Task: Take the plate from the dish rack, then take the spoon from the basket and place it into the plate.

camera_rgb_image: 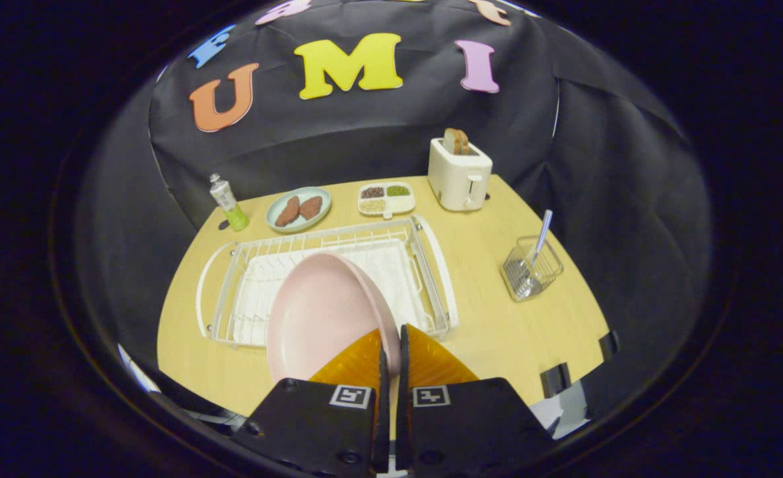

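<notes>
Bottle (227, 202): we see it far beyond the tongs, leftward, upright on the bench (498, 325).
Food plate (298, 209): just beside the bottle, holding two brown pieces.
Dish rack (425, 265): white wire, lying just ahead of the tongs.
Plate (322, 312): pink, tilted up over the rack, its near rim between the tongs.
Tongs (391, 342): we see them narrowed onto the plate's rim, apparently pinching it.
Divided tray (386, 198): beyond the rack.
Toaster (458, 174): far ahead, rightward, bread sticking up.
Basket (531, 269): wire, well right of the tongs.
Spoon (541, 234): standing in the basket, leaning.
</notes>
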